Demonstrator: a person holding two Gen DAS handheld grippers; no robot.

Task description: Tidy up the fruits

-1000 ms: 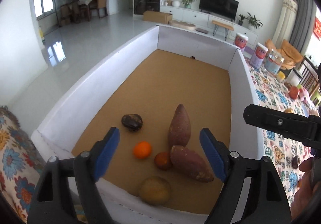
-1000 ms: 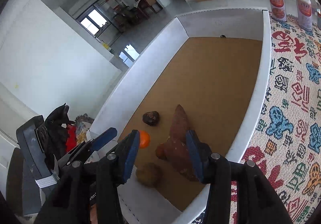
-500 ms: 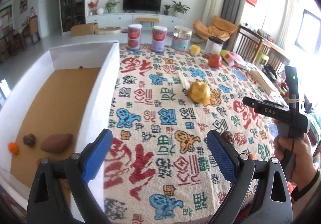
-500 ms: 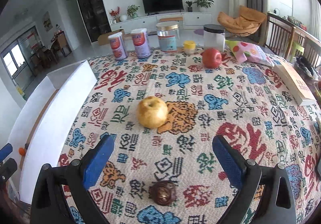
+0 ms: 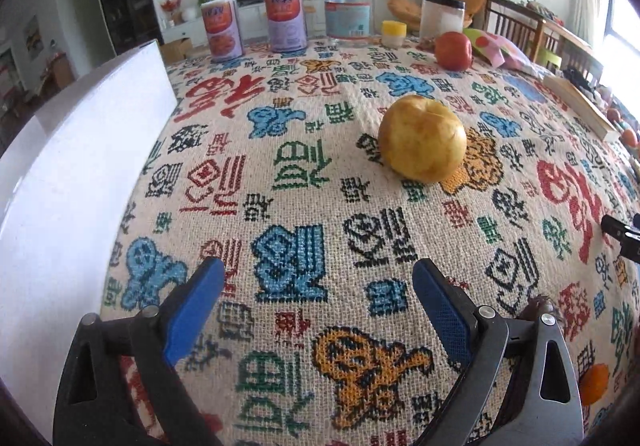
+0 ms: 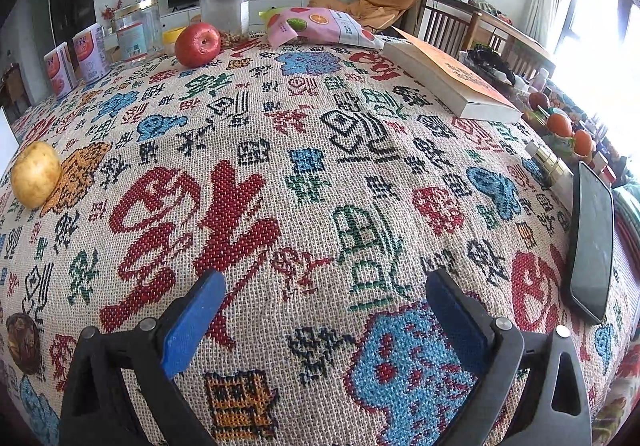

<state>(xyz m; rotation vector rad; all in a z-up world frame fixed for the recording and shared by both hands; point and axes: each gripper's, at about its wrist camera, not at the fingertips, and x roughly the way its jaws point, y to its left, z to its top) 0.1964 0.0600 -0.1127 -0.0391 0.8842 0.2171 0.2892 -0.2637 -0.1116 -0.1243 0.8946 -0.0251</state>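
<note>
A yellow apple lies on the patterned tablecloth, ahead of my left gripper and slightly right of it. That gripper is open and holds nothing. A red apple stands further back. A dark brown fruit peeks from behind the right finger, and an orange lies at the lower right. My right gripper hovers over bare cloth, its jaws opening with nothing between them. In its view the yellow apple and the dark brown fruit sit far left, the red apple at the back.
The white box wall rises at the left. Cans and a jar line the far edge. A book, a snack bag and a phone lie to the right, with small round fruits beyond.
Both grippers swung away from the box with the sweet potatoes and out over the tablecloth. The right gripper's jaws spread wide. The left gripper came closer to the yellow apple.
</note>
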